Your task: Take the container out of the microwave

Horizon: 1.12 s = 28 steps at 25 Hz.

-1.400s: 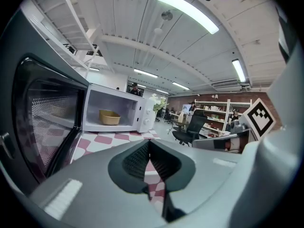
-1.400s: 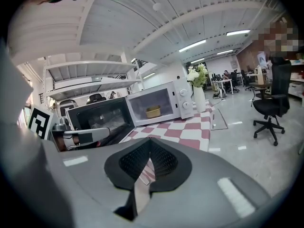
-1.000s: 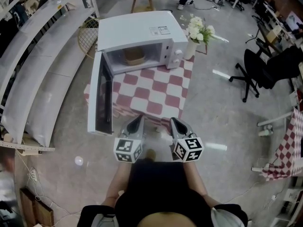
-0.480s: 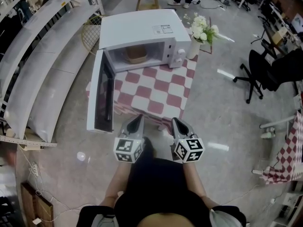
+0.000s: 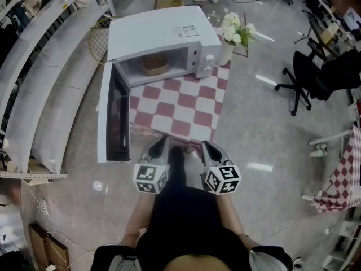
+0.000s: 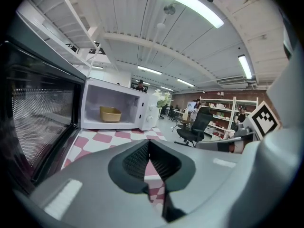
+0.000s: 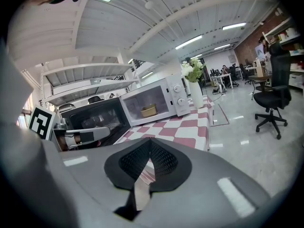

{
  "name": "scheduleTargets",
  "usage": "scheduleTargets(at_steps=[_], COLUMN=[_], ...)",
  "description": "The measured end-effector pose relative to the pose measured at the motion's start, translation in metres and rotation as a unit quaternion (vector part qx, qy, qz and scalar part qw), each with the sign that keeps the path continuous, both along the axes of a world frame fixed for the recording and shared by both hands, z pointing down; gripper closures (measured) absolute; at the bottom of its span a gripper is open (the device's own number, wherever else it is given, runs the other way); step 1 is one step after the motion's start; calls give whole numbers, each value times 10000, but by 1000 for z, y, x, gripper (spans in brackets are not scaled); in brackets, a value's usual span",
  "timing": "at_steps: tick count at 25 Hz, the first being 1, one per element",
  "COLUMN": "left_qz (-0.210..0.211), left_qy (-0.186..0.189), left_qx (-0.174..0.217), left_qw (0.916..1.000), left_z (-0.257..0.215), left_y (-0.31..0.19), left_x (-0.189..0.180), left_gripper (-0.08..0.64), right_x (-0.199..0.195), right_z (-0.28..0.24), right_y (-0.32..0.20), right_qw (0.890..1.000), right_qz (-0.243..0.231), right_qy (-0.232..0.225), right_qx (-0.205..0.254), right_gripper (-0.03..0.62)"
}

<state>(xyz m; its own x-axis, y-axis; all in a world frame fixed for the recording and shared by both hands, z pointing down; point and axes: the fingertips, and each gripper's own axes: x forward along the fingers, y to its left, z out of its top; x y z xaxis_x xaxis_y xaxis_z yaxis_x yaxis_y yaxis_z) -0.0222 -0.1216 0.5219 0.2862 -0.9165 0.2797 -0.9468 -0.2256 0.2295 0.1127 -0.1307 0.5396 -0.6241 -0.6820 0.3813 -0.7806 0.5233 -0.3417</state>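
One microwave [image 5: 163, 35] stands at the far end of one small table [image 5: 175, 103] covered in a red-and-white checked cloth. Its one door [image 5: 113, 114] is swung wide open on the left and reaches past the table's near left corner. One tan container [image 5: 153, 65], the only thing inside, sits on the floor of the oven, well back from the opening. Two grippers are held side by side at the table's near edge, well apart from the container. The left gripper [image 6: 149, 148] has its jaws pressed together with nothing between them, and the right gripper [image 7: 150, 148] is the same. Each carries one marker cube, two in all, with black-and-white squares and no letters. The open door runs just beside the left gripper. The checked cloth lies between both grippers and the oven opening. The microwave's front panel has two knobs [image 7: 178, 94]. One white vase [image 5: 227, 52] of pale flowers stands just to its right. A gold wire basket [image 5: 98, 41] sits on the floor to its left, near long white shelves [image 5: 39, 78]. One black office chair [image 5: 304, 78] stands off to the right, and a second checked cloth [image 5: 338, 179] shows at the right edge. A label [image 5: 184, 33] on the microwave's top is too small to read.
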Motion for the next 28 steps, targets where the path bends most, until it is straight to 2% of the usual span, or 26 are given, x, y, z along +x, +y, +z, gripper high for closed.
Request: scheduleTargets(at_steps=[14, 19, 21, 28], left_qz=[-185, -251, -279, -376], left_qy=[61, 96, 121, 129], left_qx=[90, 82, 73, 82], left_qw=[9998, 9996, 9995, 9992], left_z=[-8, -8, -7, -11], left_y=[-40, -54, -61, -87], left_x=[-22, -28, -30, -39], left_gripper=[551, 551, 551, 551], right_x=[-17, -30, -33, -33], right_z=[-6, -8, -8, -13], right_y=[-46, -52, -56, -85], right_qw=[10000, 9986, 9985, 9991], right_qz=[-57, -292, -333, -197], right_qy=[30, 389, 392, 329], right_qx=[12, 191, 186, 179], right_gripper=[591, 591, 591, 592])
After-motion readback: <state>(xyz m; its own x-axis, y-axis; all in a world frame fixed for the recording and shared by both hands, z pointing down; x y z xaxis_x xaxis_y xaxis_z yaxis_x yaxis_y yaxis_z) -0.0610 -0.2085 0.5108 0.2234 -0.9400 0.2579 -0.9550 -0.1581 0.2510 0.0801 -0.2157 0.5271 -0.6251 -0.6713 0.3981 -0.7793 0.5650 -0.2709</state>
